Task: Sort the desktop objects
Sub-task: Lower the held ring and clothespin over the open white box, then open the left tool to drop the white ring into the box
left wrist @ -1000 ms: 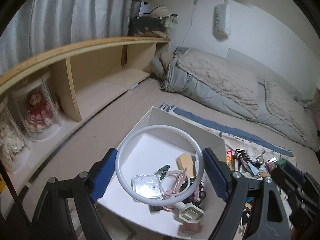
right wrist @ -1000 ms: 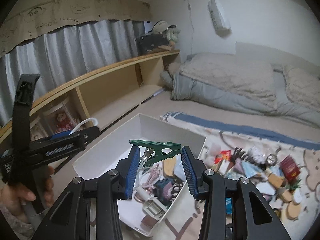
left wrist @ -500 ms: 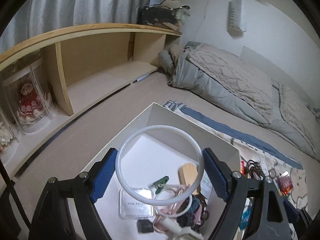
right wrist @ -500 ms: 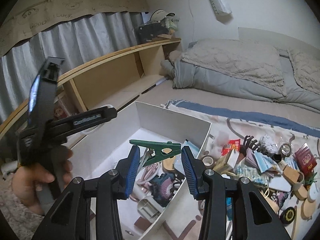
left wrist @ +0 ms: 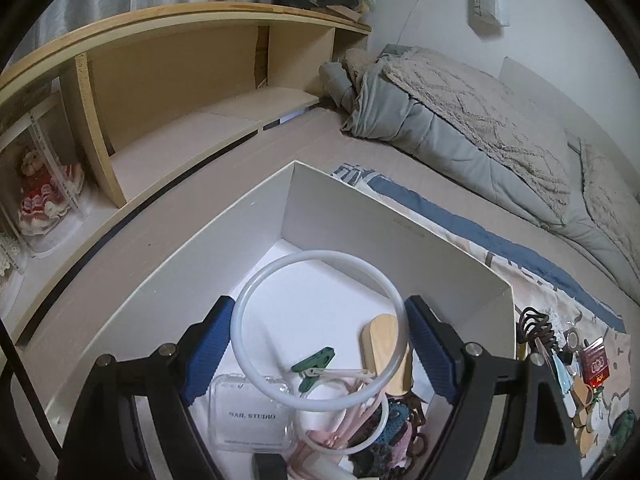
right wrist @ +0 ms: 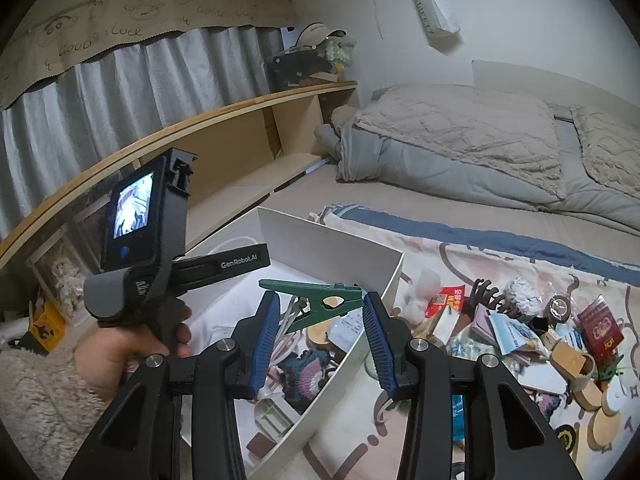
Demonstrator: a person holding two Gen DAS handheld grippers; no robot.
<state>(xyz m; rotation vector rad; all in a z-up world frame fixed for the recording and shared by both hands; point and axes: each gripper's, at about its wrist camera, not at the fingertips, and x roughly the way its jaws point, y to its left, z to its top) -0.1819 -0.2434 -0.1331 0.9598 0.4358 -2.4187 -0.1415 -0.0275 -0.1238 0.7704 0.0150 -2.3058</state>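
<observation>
The left gripper (left wrist: 320, 338) is clamped across a white ring (left wrist: 319, 326), held above the white box (left wrist: 384, 224). Under it lies a clear case (left wrist: 250, 416) printed "NAIL STUDIO". The right gripper (right wrist: 319, 330) pinches a green clothes peg (right wrist: 316, 298) over the box's near edge. The left tool's arm reads "GenRobot.AI". The wall pouch (right wrist: 434, 2) seems to say "SWEET", and the curtain valance (right wrist: 120, 32) "GOOD LUCK". Clutter (right wrist: 532, 332) covers the mat beside the box.
</observation>
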